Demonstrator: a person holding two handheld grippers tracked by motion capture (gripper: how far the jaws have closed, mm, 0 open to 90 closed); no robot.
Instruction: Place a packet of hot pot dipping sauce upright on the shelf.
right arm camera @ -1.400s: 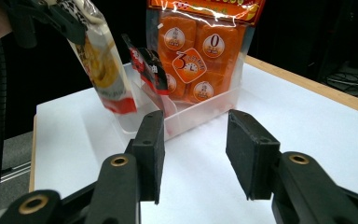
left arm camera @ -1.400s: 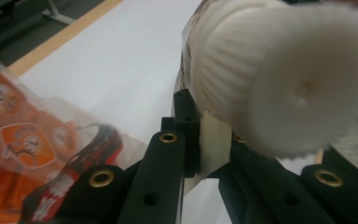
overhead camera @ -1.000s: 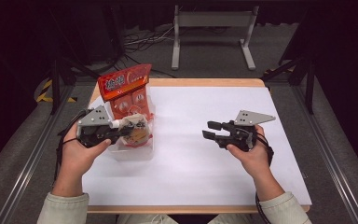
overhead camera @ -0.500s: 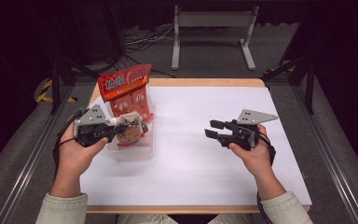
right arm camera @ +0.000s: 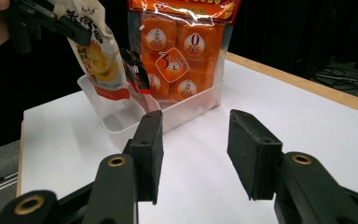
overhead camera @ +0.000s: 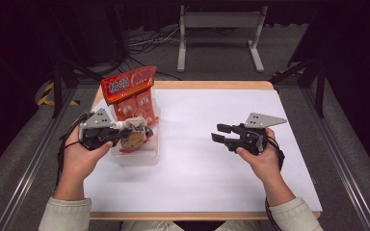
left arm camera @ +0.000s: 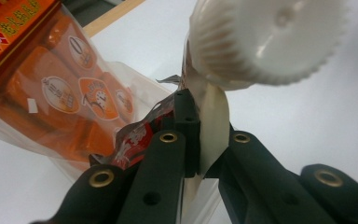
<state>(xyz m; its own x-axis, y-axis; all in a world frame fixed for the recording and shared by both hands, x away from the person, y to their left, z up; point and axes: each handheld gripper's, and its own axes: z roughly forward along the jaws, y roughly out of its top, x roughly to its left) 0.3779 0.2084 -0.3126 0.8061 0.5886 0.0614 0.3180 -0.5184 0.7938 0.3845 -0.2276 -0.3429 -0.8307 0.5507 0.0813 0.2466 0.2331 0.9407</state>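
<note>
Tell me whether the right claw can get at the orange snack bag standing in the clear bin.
Probably yes. The right claw is open and empty, with bare white table between it and the orange snack bag. The left claw holds a pouch beside it, which may crowd the approach.

A lab — black curtains, floor cables.

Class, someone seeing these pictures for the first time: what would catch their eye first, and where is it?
Most striking is the orange snack bag, standing upright at the far end of a clear tub on the table's left. Over the tub, the left gripper is shut on a spouted pouch with a white cap. The right gripper hovers open and empty over the white table.
</note>
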